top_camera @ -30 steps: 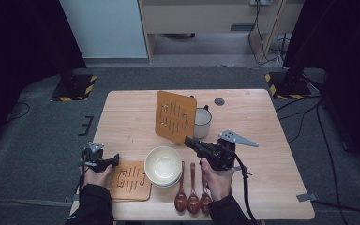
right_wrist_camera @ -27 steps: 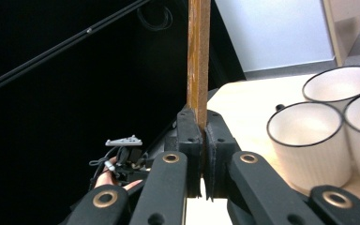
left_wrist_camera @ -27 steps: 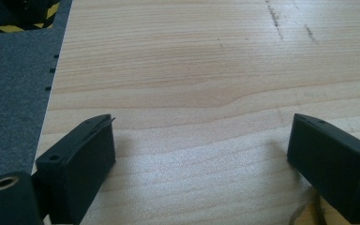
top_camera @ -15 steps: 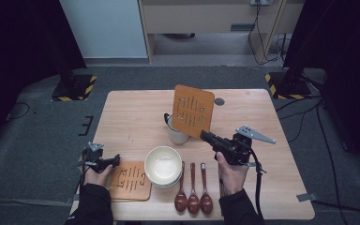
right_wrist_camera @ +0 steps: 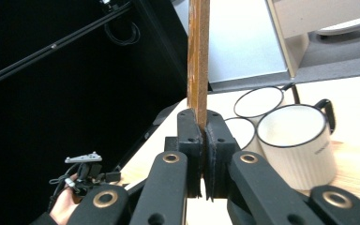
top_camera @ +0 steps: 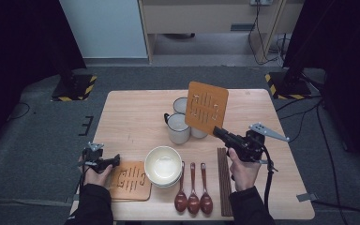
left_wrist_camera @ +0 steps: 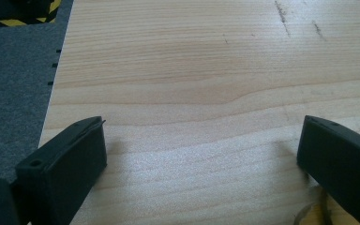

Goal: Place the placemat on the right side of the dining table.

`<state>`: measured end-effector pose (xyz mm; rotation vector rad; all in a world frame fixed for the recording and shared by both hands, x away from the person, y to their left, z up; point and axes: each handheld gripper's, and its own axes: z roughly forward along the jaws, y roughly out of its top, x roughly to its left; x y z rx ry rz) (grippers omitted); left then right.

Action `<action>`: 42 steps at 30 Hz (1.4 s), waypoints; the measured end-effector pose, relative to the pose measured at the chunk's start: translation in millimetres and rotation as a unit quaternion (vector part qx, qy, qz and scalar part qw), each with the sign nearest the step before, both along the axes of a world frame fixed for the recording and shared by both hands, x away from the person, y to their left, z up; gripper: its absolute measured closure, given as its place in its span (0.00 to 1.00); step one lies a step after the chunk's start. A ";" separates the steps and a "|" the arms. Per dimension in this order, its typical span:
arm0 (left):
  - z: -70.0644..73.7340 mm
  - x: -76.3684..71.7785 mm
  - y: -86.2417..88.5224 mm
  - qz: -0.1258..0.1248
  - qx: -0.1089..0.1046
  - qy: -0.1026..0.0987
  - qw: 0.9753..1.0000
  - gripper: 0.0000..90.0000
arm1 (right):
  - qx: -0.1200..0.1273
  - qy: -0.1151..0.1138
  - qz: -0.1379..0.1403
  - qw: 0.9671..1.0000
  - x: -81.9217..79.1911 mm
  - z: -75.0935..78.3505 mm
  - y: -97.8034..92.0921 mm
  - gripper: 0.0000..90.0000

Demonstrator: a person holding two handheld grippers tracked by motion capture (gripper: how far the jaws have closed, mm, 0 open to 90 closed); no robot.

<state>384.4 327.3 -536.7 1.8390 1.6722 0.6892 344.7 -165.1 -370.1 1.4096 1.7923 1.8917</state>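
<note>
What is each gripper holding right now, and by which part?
The right gripper clamps the orange slotted mat by its lower edge, lifted upright. The left gripper is open on nothing.

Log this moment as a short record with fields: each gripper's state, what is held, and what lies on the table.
right gripper: shut on the edge of the orange mat, held upright in the air above the mugs
left gripper: open, low over bare table, holding nothing
second mat: flat at the near left edge
bowl: beside that mat
spoons: three, side by side
chopsticks: right of the spoons
</note>
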 end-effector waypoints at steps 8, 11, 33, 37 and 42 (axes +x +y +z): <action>0.0 0.0 0.0 0.000 0.000 0.000 1.000 0.01 | -0.009 0.001 -0.015 1.000 0.4 -0.2 -16.0 0.97; 0.0 0.0 0.0 0.000 0.000 0.000 1.000 0.01 | -0.007 0.001 -0.020 1.000 0.4 -2.2 -23.5 0.97; -0.1 0.2 -0.1 0.001 0.000 0.002 1.000 0.00 | -0.019 0.024 -0.067 0.997 -1.9 -20.1 -74.2 0.97; -0.1 0.2 -0.1 0.002 0.001 0.002 1.000 0.00 | -0.020 0.027 -0.072 0.997 -2.0 -21.6 -79.5 0.97; -0.1 0.2 -0.1 0.002 0.001 0.002 1.000 0.00 | -0.027 0.032 -0.078 0.996 -1.6 -25.6 -85.0 0.97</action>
